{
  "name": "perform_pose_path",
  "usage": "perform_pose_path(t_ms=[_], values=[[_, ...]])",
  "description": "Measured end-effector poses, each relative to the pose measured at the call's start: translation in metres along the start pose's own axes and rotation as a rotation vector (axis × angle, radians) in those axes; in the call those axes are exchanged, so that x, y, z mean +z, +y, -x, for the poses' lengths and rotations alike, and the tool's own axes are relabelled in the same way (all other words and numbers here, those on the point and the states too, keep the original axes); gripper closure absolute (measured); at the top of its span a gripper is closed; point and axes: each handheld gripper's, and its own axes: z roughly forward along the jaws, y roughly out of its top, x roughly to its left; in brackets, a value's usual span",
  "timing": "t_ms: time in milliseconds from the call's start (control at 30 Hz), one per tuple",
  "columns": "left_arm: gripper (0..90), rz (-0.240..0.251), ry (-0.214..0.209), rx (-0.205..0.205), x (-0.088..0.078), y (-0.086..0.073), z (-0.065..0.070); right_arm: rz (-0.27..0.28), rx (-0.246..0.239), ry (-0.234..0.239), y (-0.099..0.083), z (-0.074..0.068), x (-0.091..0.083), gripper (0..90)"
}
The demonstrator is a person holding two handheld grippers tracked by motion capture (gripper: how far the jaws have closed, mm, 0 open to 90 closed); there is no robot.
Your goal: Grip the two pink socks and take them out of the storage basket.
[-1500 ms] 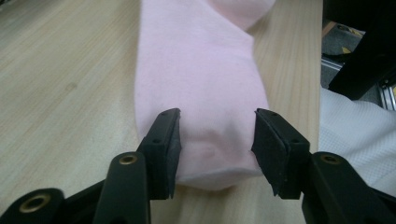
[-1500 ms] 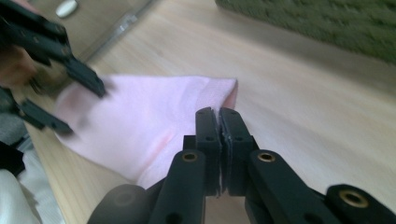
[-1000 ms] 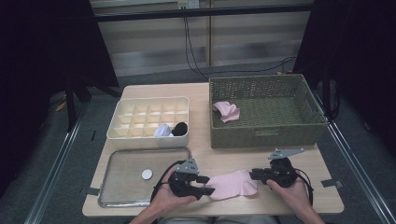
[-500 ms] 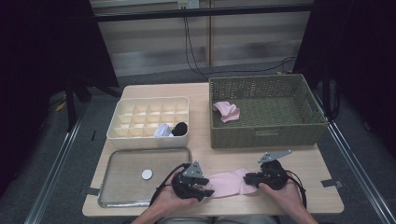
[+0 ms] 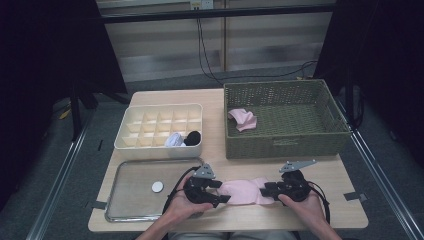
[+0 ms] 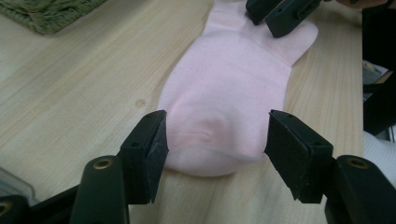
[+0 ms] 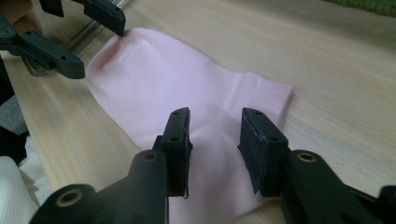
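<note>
Lower centre of the high view: a soft, smooth pink sock (image 5: 243, 191) lies flat on the pale wood-grain table (image 5: 345, 205). The left gripper (image 6: 212, 140) has just been opening; its jaws stand wide, flanking the rounded toe without pressing. The right gripper (image 7: 215, 140) has also just been opening, its jaws apart over the cuff. The woven green basket (image 5: 300, 142) holds another pink cloth (image 5: 242, 119).

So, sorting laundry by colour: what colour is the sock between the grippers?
Pale pink sock, clearest in the left gripper view.
</note>
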Motion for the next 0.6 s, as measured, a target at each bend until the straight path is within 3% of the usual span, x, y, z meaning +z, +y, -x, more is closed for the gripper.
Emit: perform_pose_path(t_ms=[333, 533, 600], values=[[28.1, 0.039, -0.007, -0.041, -0.021, 0.001, -0.003, 0.063, -0.005, 0.006, 0.01, 0.006, -0.009, 54.9], [29.8, 0.072, 0.041, -0.08, -0.043, -0.003, -0.01, 0.045, -0.026, 0.015, 0.015, 0.004, -0.007, 49.8], [30.5, 0.05, 0.057, -0.074, -0.048, -0.005, -0.011, 0.053, -0.026, 0.013, 0.016, 0.003, -0.008, 48.3]])
